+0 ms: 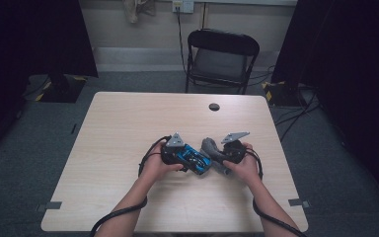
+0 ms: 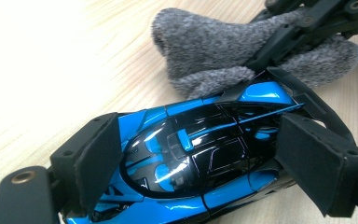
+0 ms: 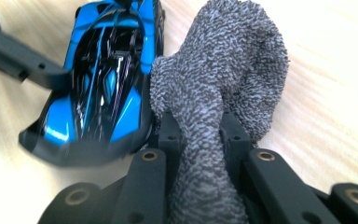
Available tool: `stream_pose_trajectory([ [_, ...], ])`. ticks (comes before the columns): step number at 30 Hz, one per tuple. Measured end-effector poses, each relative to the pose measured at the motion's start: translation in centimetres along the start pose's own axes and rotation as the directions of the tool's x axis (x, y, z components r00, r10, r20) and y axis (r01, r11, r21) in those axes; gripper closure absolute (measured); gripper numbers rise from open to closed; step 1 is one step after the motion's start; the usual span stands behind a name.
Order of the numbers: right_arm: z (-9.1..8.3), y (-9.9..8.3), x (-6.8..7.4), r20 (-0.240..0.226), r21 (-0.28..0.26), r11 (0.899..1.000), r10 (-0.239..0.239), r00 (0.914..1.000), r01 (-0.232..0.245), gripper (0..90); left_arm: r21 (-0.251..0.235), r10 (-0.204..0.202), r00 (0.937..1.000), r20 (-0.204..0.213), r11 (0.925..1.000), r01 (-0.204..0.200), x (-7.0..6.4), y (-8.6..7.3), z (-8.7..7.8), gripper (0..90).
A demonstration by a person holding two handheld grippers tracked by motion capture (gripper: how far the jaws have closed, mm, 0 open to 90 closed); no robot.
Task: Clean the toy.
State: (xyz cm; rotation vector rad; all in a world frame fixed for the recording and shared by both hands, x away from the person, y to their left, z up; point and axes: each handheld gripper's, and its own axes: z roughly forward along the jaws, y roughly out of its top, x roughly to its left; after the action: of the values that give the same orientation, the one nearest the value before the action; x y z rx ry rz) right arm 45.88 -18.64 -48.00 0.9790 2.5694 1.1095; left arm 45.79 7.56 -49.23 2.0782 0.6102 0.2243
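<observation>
Left gripper view has the blue and black toy car [image 2: 200, 158] across the lower middle of the frame, with the left gripper [image 2: 200, 168] closed against its flanks, one black pad on each side of the body, so the car is clamped and steadied on the wooden table [image 2: 51, 70]. At the upper right of that frame the grey fluffy cloth [image 2: 205, 51] touches the car's rear wing. Right gripper view shows the right gripper [image 3: 200, 135] pinched tight on a fold of that cloth at lower centre, the loose bulk puffing up beside the car's side at upper left. High view places both tools near the middle of the table, slightly toward the bottom edge, the car between the hands. This looks like the wiping step: car held, cloth just meeting it. Next, the cloth should be drawn over the glossy body while the clamp stays firm and the car level.
</observation>
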Motion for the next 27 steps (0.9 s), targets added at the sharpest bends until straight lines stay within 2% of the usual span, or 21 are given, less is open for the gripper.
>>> stream_pose_trajectory([
  [2,-0.3,-0.2,0.0,0.004,0.003,1.000,0.002,1.0000,-0.002,75.3,0.000,0.000,1.0000,-0.001,1.0000,0.000,0.0,0.0,0.0,14.2],
  [4,-0.7,-0.4,-0.3,0.032,0.000,1.000,0.013,0.9994,-0.013,75.4,-0.001,-0.002,1.0000,-0.001,1.0000,0.002,0.0,0.0,0.0,14.2],
  [8,-1.8,-0.1,-1.4,0.075,-0.041,0.997,0.064,0.9952,-0.061,75.4,-0.004,0.000,1.0000,-0.002,1.0000,0.000,0.0,-0.1,0.0,14.2],
  [12,-1.9,0.7,-2.1,0.105,-0.070,0.995,0.074,0.9917,-0.067,75.4,-0.009,0.001,1.0000,-0.001,1.0000,-0.001,0.0,-0.1,0.0,14.2],
  [19,-0.5,3.4,-2.3,0.114,-0.083,0.995,0.061,0.9916,-0.052,75.3,-0.025,-0.001,1.0000,0.001,0.9997,0.001,0.0,-0.3,0.0,14.4],
  [27,2.4,5.5,-1.5,0.113,-0.081,0.997,0.026,0.9932,-0.017,75.3,-0.016,0.002,1.0000,0.002,0.9999,-0.002,0.0,-0.2,-0.1,14.7],
])
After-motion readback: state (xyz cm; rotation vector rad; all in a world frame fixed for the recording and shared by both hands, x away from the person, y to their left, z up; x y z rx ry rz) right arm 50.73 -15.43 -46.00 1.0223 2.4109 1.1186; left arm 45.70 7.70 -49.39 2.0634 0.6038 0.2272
